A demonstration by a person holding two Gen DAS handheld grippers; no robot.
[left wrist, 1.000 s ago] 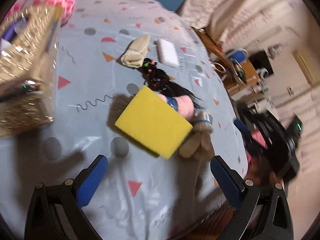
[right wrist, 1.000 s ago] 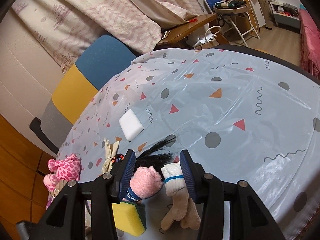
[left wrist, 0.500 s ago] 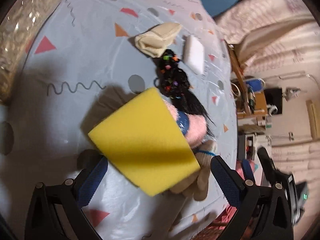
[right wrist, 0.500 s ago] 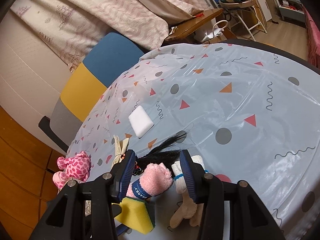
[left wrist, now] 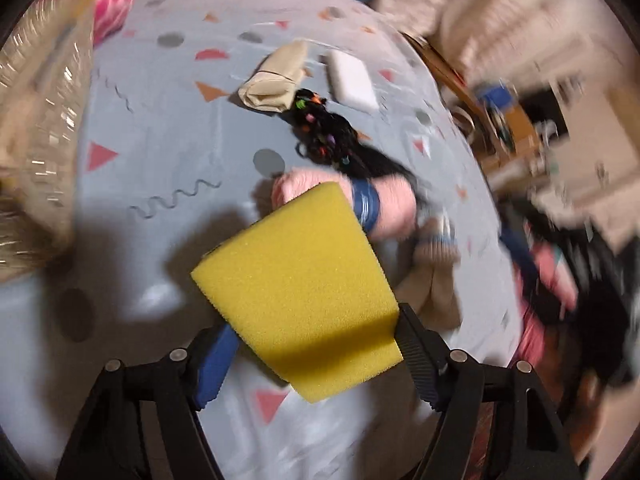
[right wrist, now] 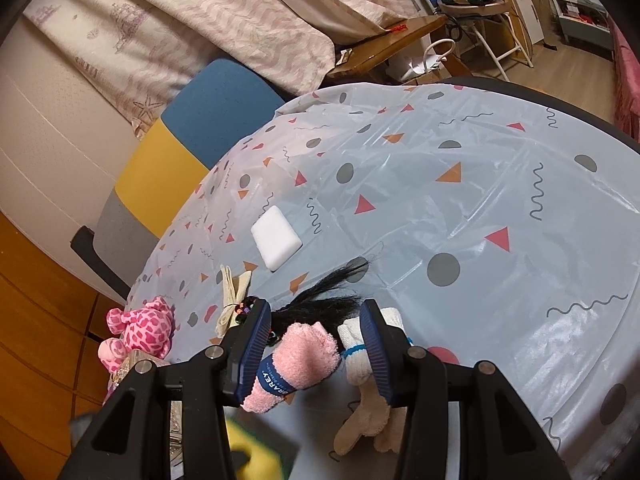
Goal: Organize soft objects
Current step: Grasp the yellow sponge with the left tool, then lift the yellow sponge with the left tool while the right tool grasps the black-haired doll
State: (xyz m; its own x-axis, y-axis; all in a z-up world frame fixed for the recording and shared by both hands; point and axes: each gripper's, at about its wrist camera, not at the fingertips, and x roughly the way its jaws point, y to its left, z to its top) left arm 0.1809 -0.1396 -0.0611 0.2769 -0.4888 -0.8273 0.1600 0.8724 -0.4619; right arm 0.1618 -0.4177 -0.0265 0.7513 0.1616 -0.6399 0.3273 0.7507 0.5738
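A yellow sponge fills the space between the jaws of my left gripper, which are closing, with both pads against its sides. Just beyond it lie a pink rolled sock with a blue band and a white and beige sock. In the right wrist view my right gripper is shut on the pink sock and the white sock together. A blurred corner of the sponge shows below them.
A black hairpiece with coloured beads lies behind the socks, with a beige rolled cloth and a white foam block farther back. A glittery gold basket and a pink plush toy stand at the left. A blue and yellow chair is past the table's rim.
My left gripper's jaws have come in from wide open onto the yellow sponge, which now sits closer and between them. The right gripper keeps its hold on the socks.
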